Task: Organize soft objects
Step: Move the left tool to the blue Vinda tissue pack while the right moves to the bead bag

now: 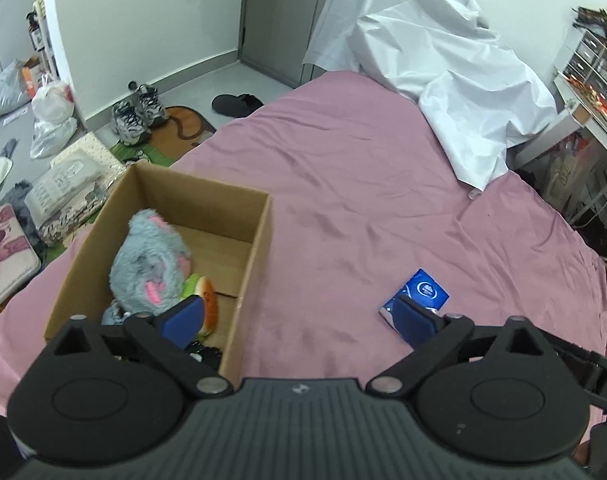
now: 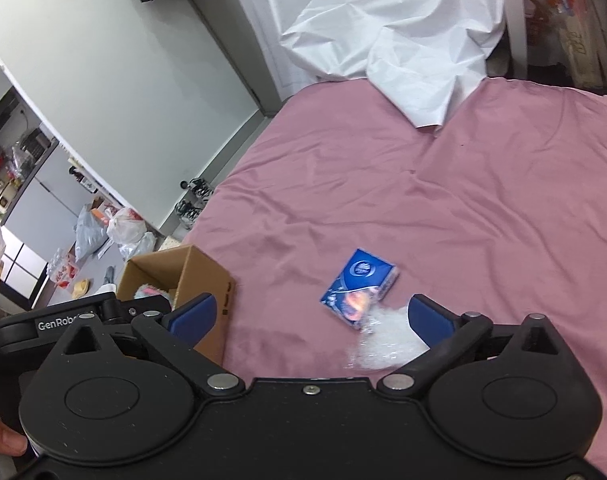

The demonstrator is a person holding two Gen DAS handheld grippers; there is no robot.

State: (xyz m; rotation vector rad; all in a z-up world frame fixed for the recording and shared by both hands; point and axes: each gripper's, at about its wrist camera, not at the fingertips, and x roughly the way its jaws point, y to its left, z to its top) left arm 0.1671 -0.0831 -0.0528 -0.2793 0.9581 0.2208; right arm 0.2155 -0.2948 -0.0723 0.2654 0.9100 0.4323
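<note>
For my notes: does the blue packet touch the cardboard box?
Apart. In the right wrist view, bare pink sheet lies between the blue packet and the cardboard box.

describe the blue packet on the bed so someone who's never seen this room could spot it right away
Start at the wide pink bed sheet and find the open cardboard box at its edge. The blue packet lies flat on the bare sheet, apart from the box on its open-bed side. It is the only blue, glossy rectangle there, with a round white logo on top and a crumpled clear plastic wrapper touching one end.
</note>
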